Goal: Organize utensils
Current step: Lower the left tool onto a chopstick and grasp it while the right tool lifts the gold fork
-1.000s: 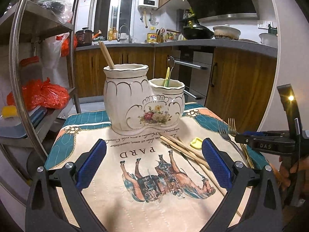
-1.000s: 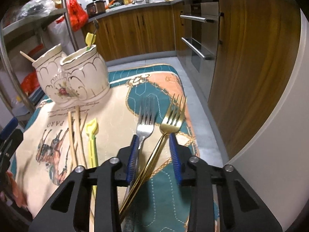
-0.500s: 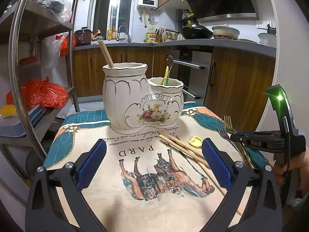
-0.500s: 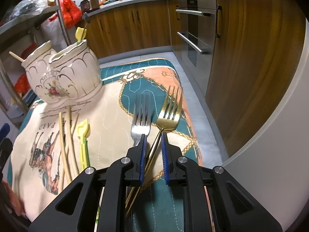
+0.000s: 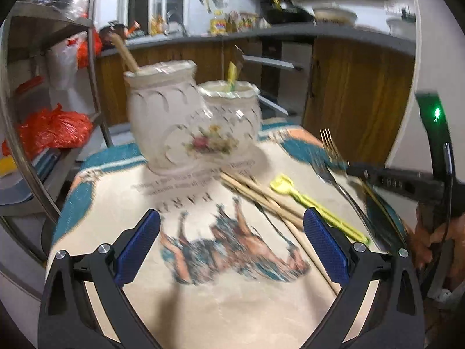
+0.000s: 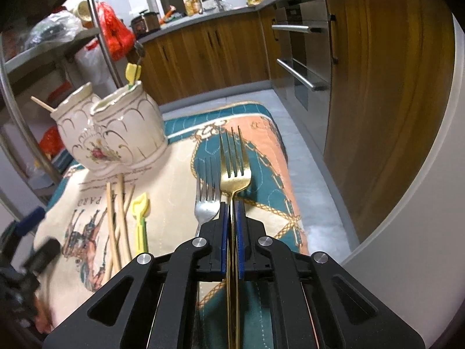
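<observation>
At the far left edge of the printed cloth [image 6: 174, 180] stands the double ceramic holder [image 6: 113, 136], its taller cup holding a wooden stick [image 5: 125, 53] and its lower cup a yellow-handled utensil [image 6: 132, 72]. It sits where it sat a second ago, though the left wrist view is now blurred and tilted, so the holder appears further left and the cloth's right side shows more fully than before. The left gripper [image 5: 232, 250] hovers above the horse print with its blue pads wide apart and nothing between them, as in the earlier frames.

Toward the middle of the cloth lie the loose chopsticks [image 6: 116, 224], just beside them the yellow spatula [image 6: 141, 218], both unmoved. Further right the silver fork [image 6: 206, 200] lies flat, its handle hidden under the right gripper [image 6: 231, 209].

Nearest the cloth's right edge is the gold fork [image 6: 235, 171]. A second ago it lay slanted between pads that stood apart; the jaws have just been closing and now clamp its handle, with the tines straight ahead and pointing toward the cloth's far edge.
</observation>
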Available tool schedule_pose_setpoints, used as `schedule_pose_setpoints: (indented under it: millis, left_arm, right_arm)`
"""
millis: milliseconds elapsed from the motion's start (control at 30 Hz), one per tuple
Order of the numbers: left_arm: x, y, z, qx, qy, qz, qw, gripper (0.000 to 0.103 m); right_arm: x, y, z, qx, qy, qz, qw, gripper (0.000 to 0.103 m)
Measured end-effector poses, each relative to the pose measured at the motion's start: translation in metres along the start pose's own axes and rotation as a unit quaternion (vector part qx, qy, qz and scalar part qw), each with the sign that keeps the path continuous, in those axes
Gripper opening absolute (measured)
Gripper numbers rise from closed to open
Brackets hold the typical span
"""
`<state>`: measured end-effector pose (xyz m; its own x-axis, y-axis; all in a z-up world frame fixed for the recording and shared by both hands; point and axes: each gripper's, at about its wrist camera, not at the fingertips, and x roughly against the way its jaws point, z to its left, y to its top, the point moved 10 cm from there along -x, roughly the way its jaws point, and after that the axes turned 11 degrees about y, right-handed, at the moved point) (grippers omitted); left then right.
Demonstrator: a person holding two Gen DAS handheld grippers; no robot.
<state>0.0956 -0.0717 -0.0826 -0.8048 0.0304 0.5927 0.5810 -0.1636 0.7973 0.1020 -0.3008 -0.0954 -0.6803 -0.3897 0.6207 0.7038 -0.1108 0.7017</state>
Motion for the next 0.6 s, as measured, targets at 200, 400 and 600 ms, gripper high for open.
schedule_pose_setpoints:
  millis: [200, 400, 600]
  left_arm:
    - [0.001, -0.02, -0.038, -0.036, -0.024, 0.045, 0.998, 0.067]
    - [-0.012, -0.029, -0.054, -0.05, -0.024, 0.077, 0.9955, 0.038]
    - [-0.025, -0.025, -0.055, -0.05, -0.025, 0.092, 0.9942, 0.01]
  right_arm:
    - [0.009, 0.004, 0.007, 0.008, 0.028, -0.025, 0.999, 0.006]
    - [0.017, 0.004, 0.018, 0.024, 0.049, -0.043, 0.998, 0.006]
    - [0.022, 0.003, 0.035, 0.045, 0.085, -0.056, 0.994, 0.006]
